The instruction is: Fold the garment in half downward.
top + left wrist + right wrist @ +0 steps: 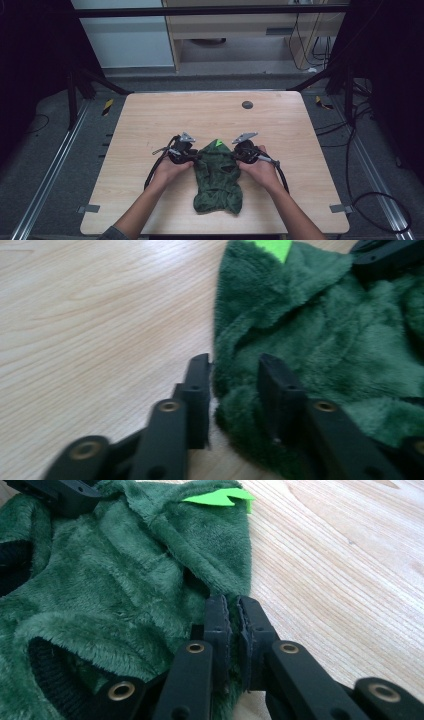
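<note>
- High view: we list 1 green fleece garment (pixel 218 177), crumpled at the middle of the near half of the desk (pixel 150 120), with a bright green tag (pixel 218 143) at its far end. The left tongs (pixel 192 157) sit at its left edge and the right tongs (pixel 235 156) at its right edge, each in a hand. 1 small dark disc (pixel 247 104) lies well apart on the far side.
- Left gripper view: we note the left tongs (pixel 235 385) partly open, their 2 jaws straddling a fold of the garment (pixel 320 340) at its edge. The left jaw stands just off the pile over bare desk (pixel 90 315); we cannot tell that the pads press yet.
- Right gripper view: we note the right tongs (pixel 232 625) almost shut, pinching a thin edge of the garment (pixel 125 580) between the pads. The tag (pixel 220 497) lies beyond.
- Handling, in our judgement: the step is gripping both sides for a lift or spread. We would close the left tongs fully on 1 layer only, match the right grip's depth, then raise both hands evenly so the fleece does not slip or bunch.
</note>
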Available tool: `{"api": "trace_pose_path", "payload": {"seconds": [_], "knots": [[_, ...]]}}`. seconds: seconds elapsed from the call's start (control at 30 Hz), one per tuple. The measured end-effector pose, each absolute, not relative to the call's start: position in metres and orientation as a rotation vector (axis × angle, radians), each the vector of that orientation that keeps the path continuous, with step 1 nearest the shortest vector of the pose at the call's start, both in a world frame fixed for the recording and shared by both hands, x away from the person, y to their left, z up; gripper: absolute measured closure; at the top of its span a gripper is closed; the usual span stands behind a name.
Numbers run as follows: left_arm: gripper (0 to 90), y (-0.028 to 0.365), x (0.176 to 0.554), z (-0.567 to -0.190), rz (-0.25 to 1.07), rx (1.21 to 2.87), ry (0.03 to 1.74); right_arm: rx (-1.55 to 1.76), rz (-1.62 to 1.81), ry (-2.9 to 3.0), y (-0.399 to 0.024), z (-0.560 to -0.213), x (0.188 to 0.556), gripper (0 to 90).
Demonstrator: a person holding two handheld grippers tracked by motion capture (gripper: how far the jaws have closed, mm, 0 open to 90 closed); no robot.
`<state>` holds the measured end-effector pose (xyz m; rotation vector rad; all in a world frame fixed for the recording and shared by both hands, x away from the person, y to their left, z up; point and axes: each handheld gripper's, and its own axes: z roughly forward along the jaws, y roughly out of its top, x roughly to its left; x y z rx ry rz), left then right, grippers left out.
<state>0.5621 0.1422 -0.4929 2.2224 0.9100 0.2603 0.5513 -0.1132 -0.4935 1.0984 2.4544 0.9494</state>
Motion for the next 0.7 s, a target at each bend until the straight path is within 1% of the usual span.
{"api": "trace_pose_path", "payload": {"seconds": [0.17, 0.23, 0.43, 0.7], "knots": [[79.7, 0.141, 0.56, -0.493, 0.263, 2.216, 0.91, 1.097, 0.95, 2.454, -0.114, -0.493, 0.552, 85.2], [82.1, 0.14, 0.56, -0.493, 0.259, 2.214, 0.914, 1.09, 0.951, 2.454, -0.114, -0.493, 0.552, 85.5], [85.1, 0.14, 0.561, -0.49, 0.259, 2.237, 0.909, 1.093, 0.96, 2.462, -0.116, -0.491, 0.552, 86.2], [85.9, 0.14, 0.561, -0.48, 0.28, 2.259, 0.875, 1.087, 0.98, 2.46, -0.121, -0.483, 0.55, 86.3]]}}
